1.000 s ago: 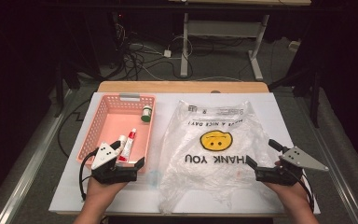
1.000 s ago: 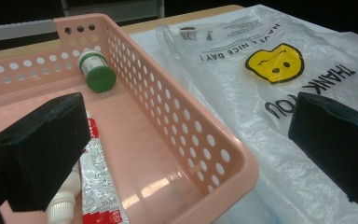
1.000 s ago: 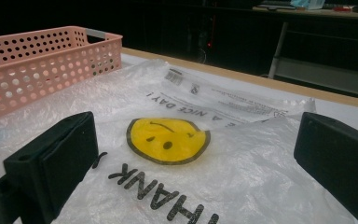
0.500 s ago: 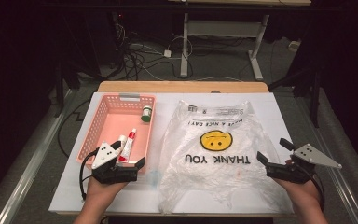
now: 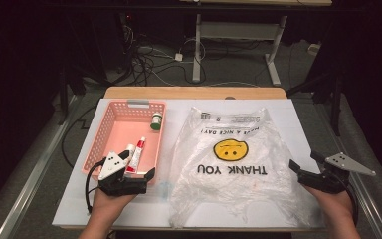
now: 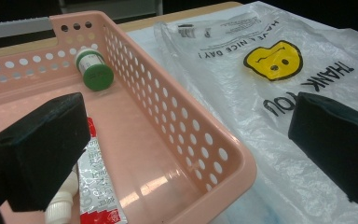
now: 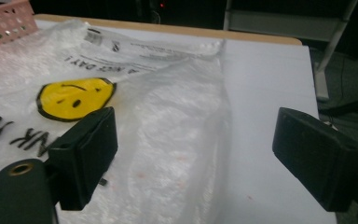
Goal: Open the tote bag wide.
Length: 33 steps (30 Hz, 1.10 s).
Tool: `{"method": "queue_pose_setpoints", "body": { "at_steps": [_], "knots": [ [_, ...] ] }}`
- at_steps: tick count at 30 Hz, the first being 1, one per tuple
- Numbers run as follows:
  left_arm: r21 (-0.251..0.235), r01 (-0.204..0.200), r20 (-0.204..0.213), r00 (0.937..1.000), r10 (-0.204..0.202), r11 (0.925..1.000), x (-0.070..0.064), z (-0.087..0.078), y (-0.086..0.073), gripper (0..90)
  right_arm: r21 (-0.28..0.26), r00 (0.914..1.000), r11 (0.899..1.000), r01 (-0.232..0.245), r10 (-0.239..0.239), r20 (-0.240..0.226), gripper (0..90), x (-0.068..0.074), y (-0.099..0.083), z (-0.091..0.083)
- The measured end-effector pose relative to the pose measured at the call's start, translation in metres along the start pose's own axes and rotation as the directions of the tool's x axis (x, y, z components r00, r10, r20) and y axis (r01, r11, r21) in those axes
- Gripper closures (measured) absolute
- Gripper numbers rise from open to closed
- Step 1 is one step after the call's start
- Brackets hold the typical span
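A pink perforated basket (image 5: 129, 103) (image 6: 242, 163) sits at the table's left. In it lie a green-capped bottle (image 5: 156, 121) (image 6: 95, 70) at the far end and a red-and-white tube (image 5: 136, 154) (image 6: 95, 182) near the front. My left gripper (image 5: 138, 164) (image 6: 191, 112) is open at the basket's near right corner, one jaw over the tube and the other outside over the bag. A clear plastic bag (image 5: 234, 164) (image 7: 168, 116) with a yellow smiley lies flat in the middle. My right gripper (image 5: 304, 160) (image 7: 198, 126) is open at the bag's right edge and holds nothing.
A white board (image 5: 298, 114) (image 7: 270, 84) covers the wooden tabletop; its right strip beside the bag is bare. Beyond the table are a dark floor with cables (image 5: 149, 59) and a desk frame (image 5: 238, 35).
My right gripper has slid to the right, from over the bag's right side to its edge. The left gripper, basket and bag have stayed still.
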<state>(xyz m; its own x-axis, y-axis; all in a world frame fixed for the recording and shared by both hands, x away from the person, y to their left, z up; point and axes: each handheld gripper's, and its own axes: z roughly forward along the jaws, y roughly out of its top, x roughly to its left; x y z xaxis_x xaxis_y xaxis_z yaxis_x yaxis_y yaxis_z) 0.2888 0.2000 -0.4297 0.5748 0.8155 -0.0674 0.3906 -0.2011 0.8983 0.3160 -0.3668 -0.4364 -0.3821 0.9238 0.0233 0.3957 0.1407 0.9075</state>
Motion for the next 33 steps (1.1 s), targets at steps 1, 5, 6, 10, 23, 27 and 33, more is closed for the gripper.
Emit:
{"method": "queue_pose_setpoints", "body": {
  "at_steps": [1,5,6,10,23,27,33],
  "knots": [
    [0.001,-0.001,0.000,1.0000,0.001,1.0000,0.000,0.000,0.000,0.0,0.012,1.0000,1.000,-0.002,0.002,0.007,15.8,-0.003,-0.002,0.001],
    [0.009,-0.002,-0.003,1.0000,0.002,1.0000,-0.001,0.000,0.000,0.0,0.058,0.9992,0.998,-0.039,0.038,0.011,22.4,-0.014,-0.008,0.005],
    [0.010,-0.003,-0.002,1.0000,0.003,0.9999,-0.001,0.001,0.000,0.0,0.072,0.9990,0.996,-0.045,0.044,0.014,24.7,-0.016,-0.010,0.007],
    [0.011,-0.005,0.006,1.0000,0.005,0.9999,-0.001,0.002,0.000,0.0,0.094,0.9980,0.994,-0.063,0.062,0.016,31.3,-0.022,-0.012,0.012],
    [0.018,-0.009,0.008,0.9999,0.009,0.9998,-0.004,0.004,-0.001,0.0,0.172,0.9994,0.985,-0.033,0.033,0.002,46.1,-0.026,0.005,0.058],
    [0.019,-0.009,0.009,0.9999,0.009,0.9998,-0.003,0.004,-0.001,0.0,0.229,0.9989,0.972,-0.047,0.048,0.004,46.3,-0.032,0.006,0.078],
    [0.024,-0.013,0.012,0.9999,0.013,0.9996,-0.003,0.006,-0.001,0.0,0.303,0.9992,0.952,-0.038,0.040,-0.002,52.5,-0.032,0.002,0.094]
  ]
}}
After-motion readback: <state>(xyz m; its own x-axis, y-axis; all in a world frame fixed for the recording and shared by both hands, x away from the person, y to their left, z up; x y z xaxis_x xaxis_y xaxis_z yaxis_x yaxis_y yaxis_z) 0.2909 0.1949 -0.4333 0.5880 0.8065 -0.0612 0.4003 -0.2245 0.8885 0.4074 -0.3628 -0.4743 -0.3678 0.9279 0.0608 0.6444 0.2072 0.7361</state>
